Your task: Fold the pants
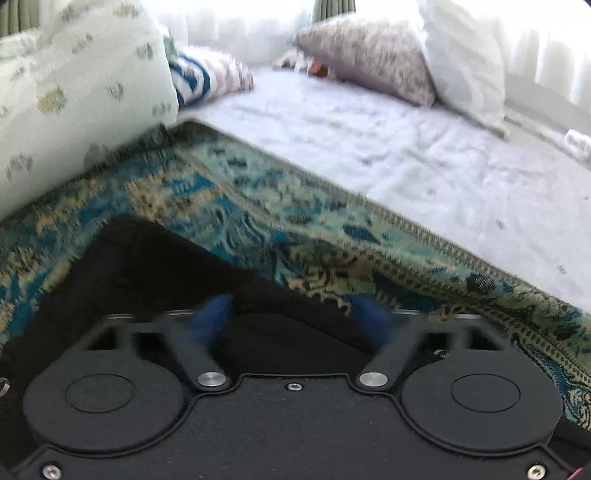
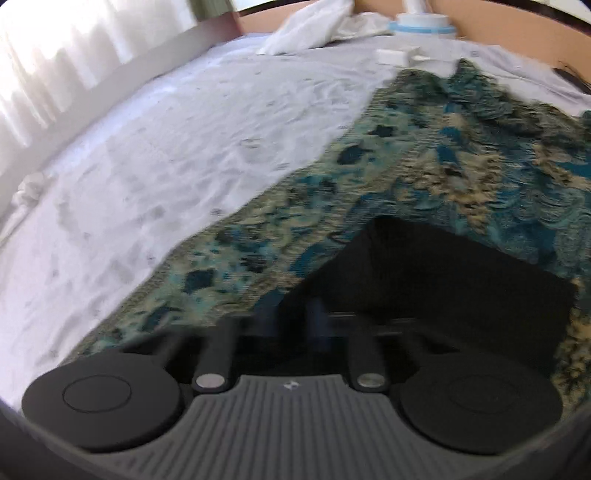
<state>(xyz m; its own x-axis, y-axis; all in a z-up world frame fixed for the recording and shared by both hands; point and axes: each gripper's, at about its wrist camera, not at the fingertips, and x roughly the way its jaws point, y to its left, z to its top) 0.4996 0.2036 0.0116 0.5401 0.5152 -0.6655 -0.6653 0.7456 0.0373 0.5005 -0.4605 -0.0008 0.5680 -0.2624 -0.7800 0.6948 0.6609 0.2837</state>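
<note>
Daylight, bright, through sheer curtains (image 1: 236, 26); window area blown out to white in both views. Motion blur throughout: rug (image 1: 258, 221) pattern smeared, left gripper (image 1: 291, 317) fingertips ghosted. Black pants (image 2: 443, 280) underexposed, folds unreadable. Right gripper (image 2: 291, 317) fingers dark, perhaps near-closed. Fisheye curvature bends edges; dark vignette at right-view corners.

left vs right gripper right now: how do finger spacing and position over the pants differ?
The left gripper has its blue fingers spread wide; the right gripper has them close together, though blur hides whether they pinch cloth. The left sits at an edge of the black pants, with patterned teal blanket beyond; the right faces a squared pants end. Both hover low over black fabric.
</note>
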